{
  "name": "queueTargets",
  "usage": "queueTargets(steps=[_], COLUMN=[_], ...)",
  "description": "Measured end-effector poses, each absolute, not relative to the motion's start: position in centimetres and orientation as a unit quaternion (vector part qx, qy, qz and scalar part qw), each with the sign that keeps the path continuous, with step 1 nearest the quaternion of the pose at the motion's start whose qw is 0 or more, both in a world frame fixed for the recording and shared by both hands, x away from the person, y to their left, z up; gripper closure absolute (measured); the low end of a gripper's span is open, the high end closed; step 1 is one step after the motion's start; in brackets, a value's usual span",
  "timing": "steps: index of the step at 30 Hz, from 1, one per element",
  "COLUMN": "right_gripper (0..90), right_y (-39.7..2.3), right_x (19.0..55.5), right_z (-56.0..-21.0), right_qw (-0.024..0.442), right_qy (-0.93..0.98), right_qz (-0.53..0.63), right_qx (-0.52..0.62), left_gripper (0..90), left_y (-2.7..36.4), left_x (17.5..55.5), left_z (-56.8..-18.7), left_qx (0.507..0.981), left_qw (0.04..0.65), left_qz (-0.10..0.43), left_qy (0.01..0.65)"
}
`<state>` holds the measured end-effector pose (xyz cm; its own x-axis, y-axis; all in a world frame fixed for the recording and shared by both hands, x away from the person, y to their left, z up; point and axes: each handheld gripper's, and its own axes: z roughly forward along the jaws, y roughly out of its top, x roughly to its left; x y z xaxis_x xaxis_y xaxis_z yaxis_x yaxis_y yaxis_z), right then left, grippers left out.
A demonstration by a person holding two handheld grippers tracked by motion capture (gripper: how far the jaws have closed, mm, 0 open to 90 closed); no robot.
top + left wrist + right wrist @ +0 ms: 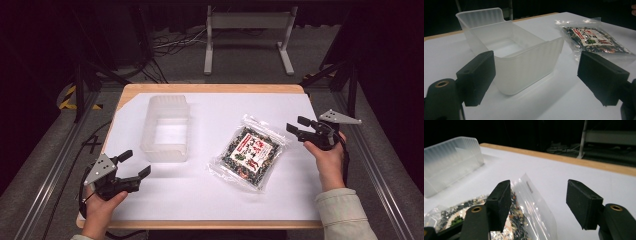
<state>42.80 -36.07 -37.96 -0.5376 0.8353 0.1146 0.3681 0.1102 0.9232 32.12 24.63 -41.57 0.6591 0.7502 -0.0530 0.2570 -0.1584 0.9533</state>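
Observation:
A clear plastic bag of dark snack mix with a red-and-white label [249, 153] [594, 38] [524, 215] lies flat on the white table cover [220, 190], right of centre. A translucent plastic tub [167, 127] [511, 52] [447, 162] stands empty left of centre. My left gripper [136, 163] [535, 77] is open near the table's front left corner, facing the tub's near end, nothing between its jaws. My right gripper [298, 125] [537, 202] is open just at the bag's far right corner, its jaws empty above the bag's edge.
The wooden table edge [210, 88] shows beyond the white cover. A white metal stand [247, 30] and cables lie on the floor behind the table. Aluminium rails run along both sides.

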Motion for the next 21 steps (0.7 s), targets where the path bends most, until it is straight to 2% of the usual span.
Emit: queueTargets(steps=[4,10,21], right_gripper=[38.5,43.8,43.6], right_y=[-36.3,-36.0,-36.0], right_x=[43.2,43.8,44.5], right_z=[-38.9,-40.8,-42.7], right_qw=[0.216,0.192,0.161], right_qy=[0.707,0.719,0.733], right_qz=[0.516,0.492,0.462], right_qx=[0.433,0.451,0.473], left_gripper=[15.7,15.8,16.2], left_y=[24.6,24.5,24.5], left_x=[32.1,32.1,32.2], left_z=[-41.6,-41.6,-41.7], left_qx=[0.728,0.728,0.728], left_qw=[0.547,0.548,0.547], left_qz=[0.224,0.226,0.226], left_qy=[0.347,0.346,0.345])
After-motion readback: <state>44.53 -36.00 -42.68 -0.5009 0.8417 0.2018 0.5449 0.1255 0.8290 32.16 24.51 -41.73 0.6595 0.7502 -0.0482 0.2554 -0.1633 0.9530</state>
